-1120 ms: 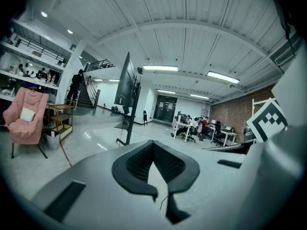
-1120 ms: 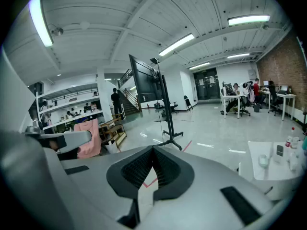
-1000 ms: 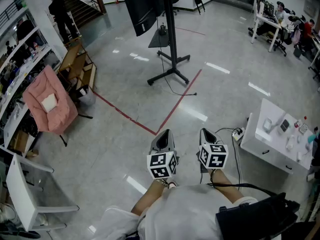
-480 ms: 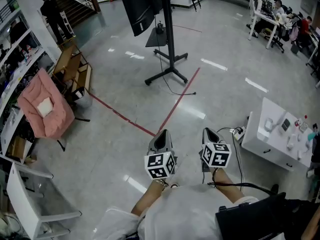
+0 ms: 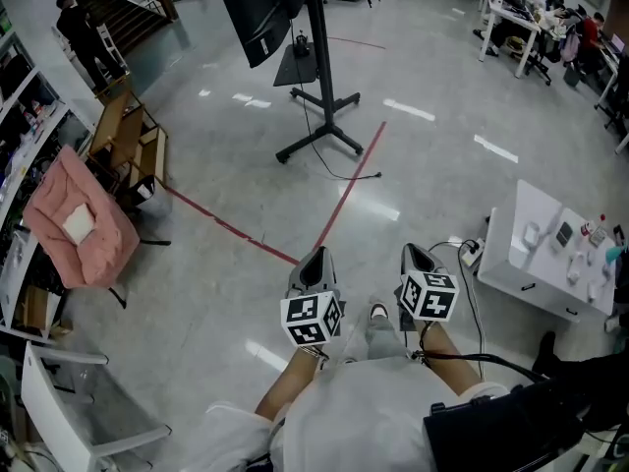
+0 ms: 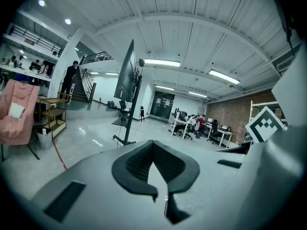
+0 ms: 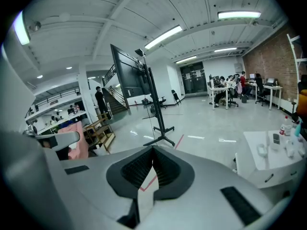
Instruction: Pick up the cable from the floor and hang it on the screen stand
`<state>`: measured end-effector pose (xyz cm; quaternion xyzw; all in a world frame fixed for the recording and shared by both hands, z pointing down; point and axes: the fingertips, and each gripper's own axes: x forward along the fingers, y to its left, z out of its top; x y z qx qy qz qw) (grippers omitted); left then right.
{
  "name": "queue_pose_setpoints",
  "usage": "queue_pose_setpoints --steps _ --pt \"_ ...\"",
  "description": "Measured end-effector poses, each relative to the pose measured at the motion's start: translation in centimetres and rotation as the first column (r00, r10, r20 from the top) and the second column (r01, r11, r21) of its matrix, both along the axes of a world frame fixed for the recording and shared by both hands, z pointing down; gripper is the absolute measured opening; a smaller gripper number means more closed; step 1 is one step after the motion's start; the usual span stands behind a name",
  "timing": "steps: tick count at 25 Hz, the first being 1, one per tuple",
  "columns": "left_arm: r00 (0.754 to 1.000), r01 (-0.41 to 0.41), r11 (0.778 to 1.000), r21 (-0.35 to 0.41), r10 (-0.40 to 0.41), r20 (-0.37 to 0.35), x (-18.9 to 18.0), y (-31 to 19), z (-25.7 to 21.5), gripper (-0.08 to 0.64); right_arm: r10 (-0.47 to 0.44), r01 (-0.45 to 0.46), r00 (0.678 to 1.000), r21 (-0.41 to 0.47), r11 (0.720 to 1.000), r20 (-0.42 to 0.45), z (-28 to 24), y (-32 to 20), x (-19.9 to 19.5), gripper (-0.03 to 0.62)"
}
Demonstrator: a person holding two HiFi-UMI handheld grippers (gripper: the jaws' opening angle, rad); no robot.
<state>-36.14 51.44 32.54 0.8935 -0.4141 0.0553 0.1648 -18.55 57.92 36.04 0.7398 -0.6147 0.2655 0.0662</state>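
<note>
No legible text or numbers

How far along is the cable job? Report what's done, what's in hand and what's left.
Done: nothing visible. The cable lies on the floor by the foot of the screen stand. In hand: nothing. The left gripper and right gripper are both shut and empty, held well short of the cable. Left: approach, pick the cable up and hang it on the stand.

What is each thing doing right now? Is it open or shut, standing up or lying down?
left gripper: shut, empty.
right gripper: shut, empty.
cable: lying on the floor, not yet picked up.
screen stand: standing upright.
screen: dark, mounted on the stand.
pink cloth: draped over a chair.
</note>
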Motion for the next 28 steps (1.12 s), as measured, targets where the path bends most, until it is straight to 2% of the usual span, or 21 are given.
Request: queue_pose_setpoints --steps 5,14,21,28 --pt "1.000 -0.006 1.000 -0.007 0.006 0.007 1.8 -3.6 0.9 0.002 0.012 -0.012 1.000 0.002 1.000 0.004 0.4 -4.1 2.2 0.017" --pt "0.999 0.032 0.999 -0.018 -0.031 0.033 6.1 -13.2 0.5 0.002 -0.030 0.031 1.000 -0.032 0.999 0.006 0.3 -14.4 7.1 0.018" --pt "0.998 0.044 0.998 -0.036 -0.043 0.042 11.2 -20.1 1.0 0.002 -0.059 0.058 0.998 -0.048 0.997 -0.017 0.4 -21.7 12.2 0.018" --pt "0.996 0.065 0.997 -0.048 -0.062 0.060 15.8 -24.9 1.9 0.002 -0.057 0.057 0.998 -0.063 0.996 0.005 1.4 -26.4 17.6 0.018"
